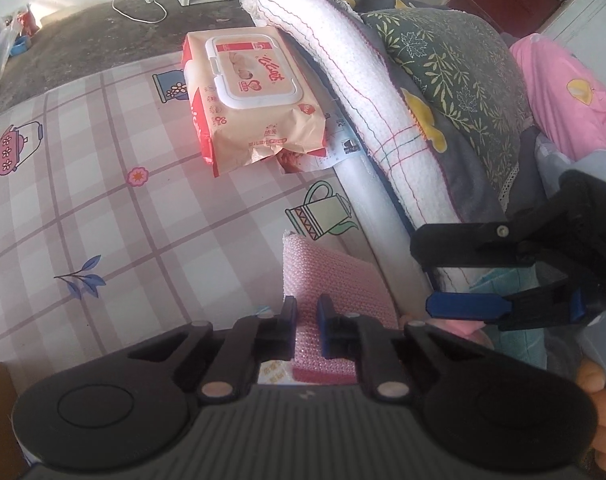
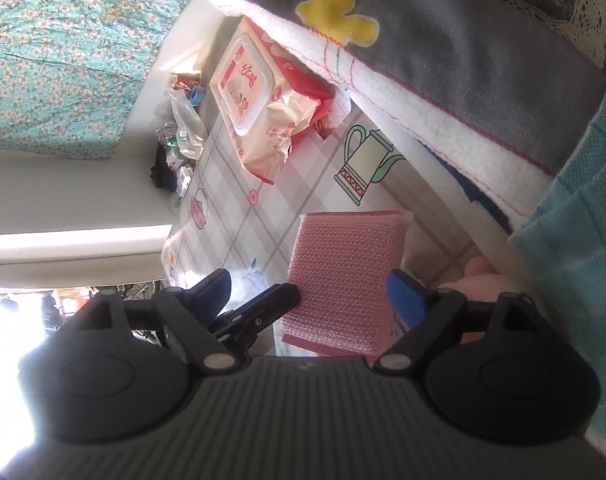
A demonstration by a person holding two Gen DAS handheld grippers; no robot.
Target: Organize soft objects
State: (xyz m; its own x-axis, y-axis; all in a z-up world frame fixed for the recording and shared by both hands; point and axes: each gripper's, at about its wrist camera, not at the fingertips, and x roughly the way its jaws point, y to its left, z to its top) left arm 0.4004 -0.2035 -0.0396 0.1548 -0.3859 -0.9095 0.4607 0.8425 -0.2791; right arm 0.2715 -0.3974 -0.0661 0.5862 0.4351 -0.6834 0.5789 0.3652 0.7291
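A pink knitted sponge [image 1: 331, 280] stands on edge on the checked cloth, and my left gripper [image 1: 307, 320] is shut on its lower part. The pads press it from both sides. In the right wrist view the same sponge [image 2: 343, 272] shows its broad face, with one left finger [image 2: 271, 304] at its left edge. My right gripper [image 2: 308, 280] is open, its blue pads wide apart on either side of the sponge and not pressing it. It also shows in the left wrist view, where the right gripper [image 1: 429, 274] stands just right of the sponge.
A pack of wet wipes [image 1: 255, 92] lies further back on the checked cloth [image 1: 83, 200]. A rolled white towel [image 1: 363, 92], a leaf-print pillow [image 1: 455, 68] and pink fabric [image 1: 563, 80] pile up on the right. A teal cloth [image 2: 575, 220] hangs close to the right gripper.
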